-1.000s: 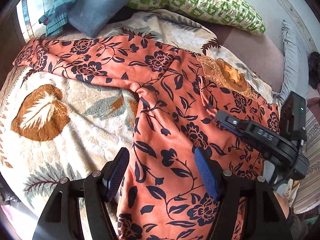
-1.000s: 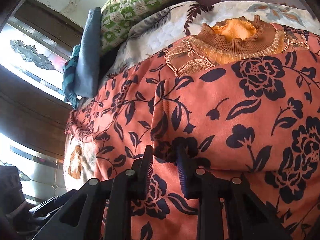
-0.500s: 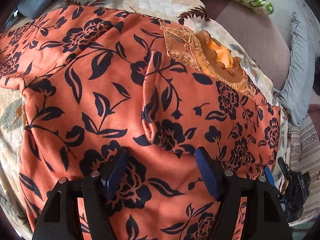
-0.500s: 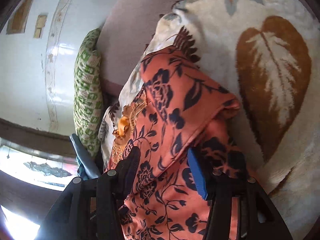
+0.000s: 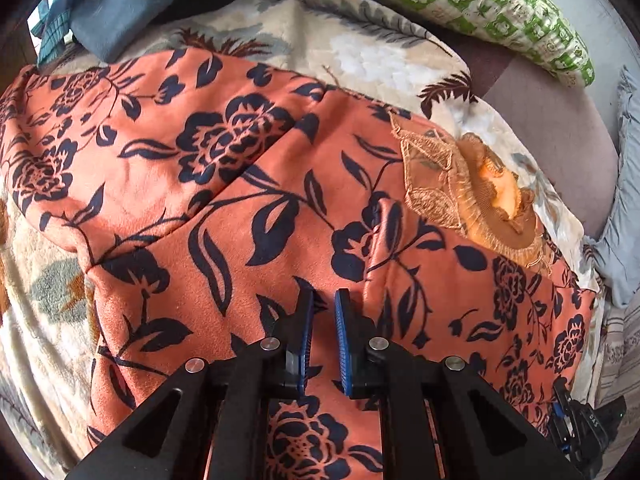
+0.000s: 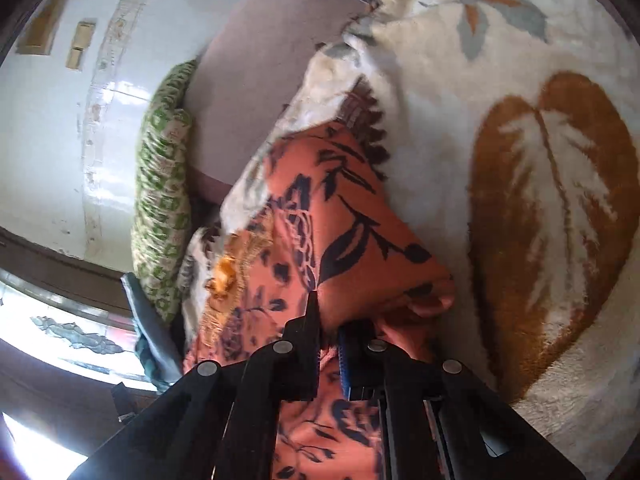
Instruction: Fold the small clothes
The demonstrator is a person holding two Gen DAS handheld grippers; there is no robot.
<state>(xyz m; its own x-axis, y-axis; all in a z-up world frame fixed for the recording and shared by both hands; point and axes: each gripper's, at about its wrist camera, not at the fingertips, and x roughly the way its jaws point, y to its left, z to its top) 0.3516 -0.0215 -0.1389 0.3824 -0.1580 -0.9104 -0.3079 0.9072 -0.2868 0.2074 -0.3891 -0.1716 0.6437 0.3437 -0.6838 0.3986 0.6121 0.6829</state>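
Observation:
An orange top with dark navy flowers (image 5: 248, 208) lies spread on a leaf-patterned blanket (image 5: 360, 52), its brown knit collar (image 5: 496, 208) at the right. My left gripper (image 5: 322, 304) is shut on a pinch of the top's cloth near its middle. In the right wrist view the same top (image 6: 344, 232) is bunched up, with its right sleeve folded over. My right gripper (image 6: 328, 320) is shut on that bunched sleeve cloth. The right gripper also shows in the left wrist view (image 5: 580, 428) at the bottom right.
A green-patterned pillow (image 5: 480, 4) and a blue pillow (image 5: 120, 4) lie at the head of the bed. A grey cloth (image 5: 624, 200) lies at the right edge. The blanket with a brown leaf (image 6: 552, 216) stretches right of the top. A window (image 6: 60, 332) is at the left.
My left gripper has shut on the top's cloth; it was open before. My right gripper has closed on the folded sleeve cloth after being open half a second ago.

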